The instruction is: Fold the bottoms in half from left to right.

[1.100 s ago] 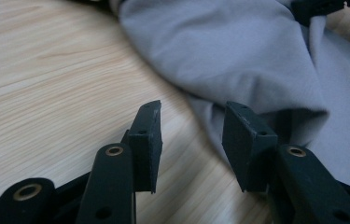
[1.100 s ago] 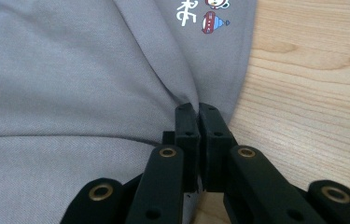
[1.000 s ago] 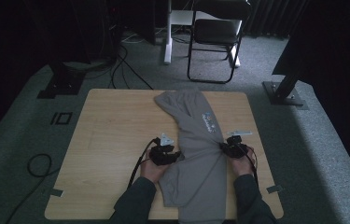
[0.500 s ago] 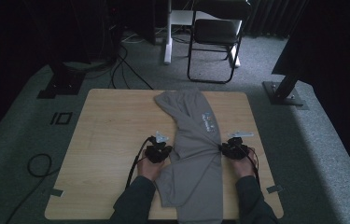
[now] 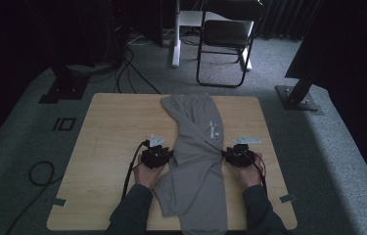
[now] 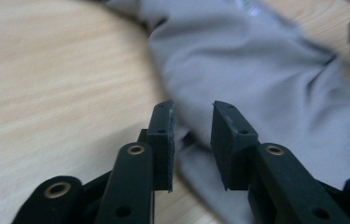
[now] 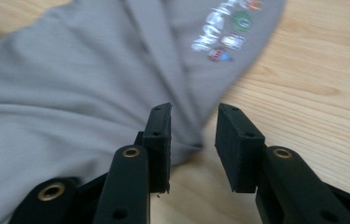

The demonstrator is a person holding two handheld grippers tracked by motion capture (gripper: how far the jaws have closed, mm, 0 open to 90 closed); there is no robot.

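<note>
A grey garment [image 5: 198,152] lies lengthwise down the middle of a wooden table [image 5: 107,132], its far end near the table's far edge and its near end hanging over the edge closest to the person. A small printed logo [image 5: 214,129] sits on its upper right part. The cloth narrows at the middle, where both grippers stand.

The left gripper [image 5: 157,155] rests at the garment's left edge, held in the person's left hand [image 5: 146,175]. In the left gripper view its jaws are spread a little, with a fold of grey cloth [image 6: 256,84] lying in the gap and just beyond the tips; nothing is pinched.

The right gripper [image 5: 237,154] sits at the garment's right edge, in the right hand [image 5: 249,174]. In the right gripper view its jaws are likewise spread, the cloth edge [image 7: 93,84] reaching between them over bare wood, and the coloured logo [image 7: 226,30] lies farther off.

Compared with a second ago, both grippers have moved apart from each other: then they pressed closer in on the garment's waist, now each stands at the outer edge of the cloth. The garment itself lies much as it did, slightly narrower at the middle.

A black chair [image 5: 225,39] stands on the carpet beyond the table.
</note>
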